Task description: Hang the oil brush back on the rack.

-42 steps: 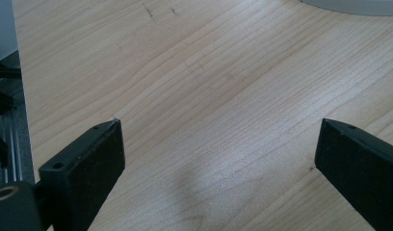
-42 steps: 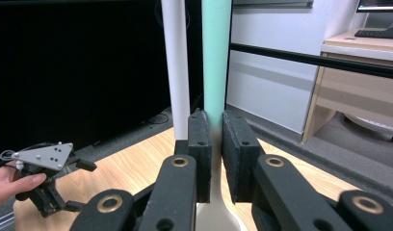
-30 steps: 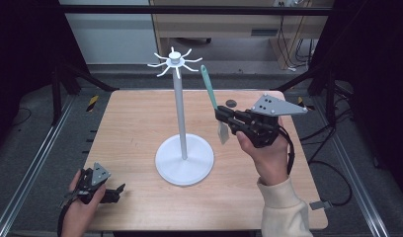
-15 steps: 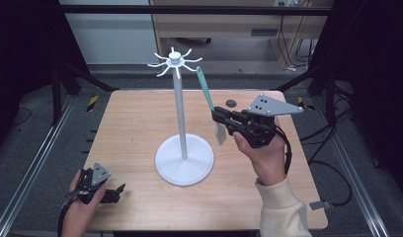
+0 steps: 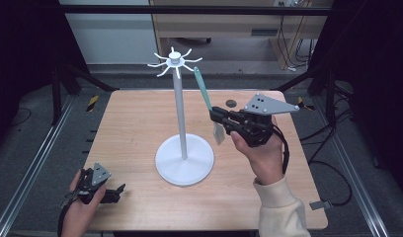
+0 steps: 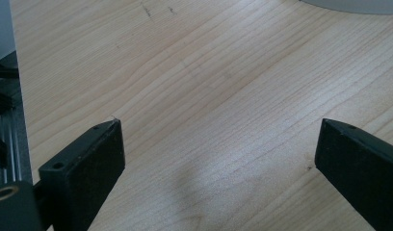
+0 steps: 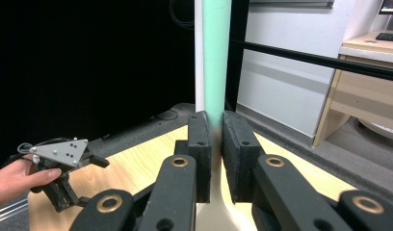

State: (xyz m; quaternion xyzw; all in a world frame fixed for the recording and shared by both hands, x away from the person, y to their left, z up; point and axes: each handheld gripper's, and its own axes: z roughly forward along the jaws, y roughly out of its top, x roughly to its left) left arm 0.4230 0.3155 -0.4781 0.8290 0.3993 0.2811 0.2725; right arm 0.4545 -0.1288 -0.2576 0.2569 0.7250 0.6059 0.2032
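Right gripper (image 5: 220,116): jaws clamped on the teal-handled spatula (image 5: 205,92), pads pinching it low on the handle, just above the pale blade. In the right gripper view the teal handle (image 7: 216,57) rises straight up out of the closed jaws, with the blade end dropping below them. From above, the spatula stands nearly upright, its handle leaning up and toward the stand's top, the tip just beside one of the prongs of the white hook crown (image 5: 175,61) but apart from it. I cannot tell whether the handle has a hanging hole at its tip.

Compared with the two earlier high-view frames, almost nothing has changed: same grip, same tilt, hand and spatula in the same place beside the pole (image 5: 180,118). Judgement: this is a pause or fine-alignment moment before hanging the spatula; the utensil is lifted and presented but not yet hooked. Next move would need a small lift and a shift toward a prong.

Left gripper (image 5: 98,190): resting low at the near left corner of the wooden table (image 5: 135,123), jaws spread wide with nothing but bare wood between them. Unmoved too; it plays no part at present.

The stand's round white base (image 5: 184,165) sits mid-table. Risk: a nudge to the pole could rock the stand.
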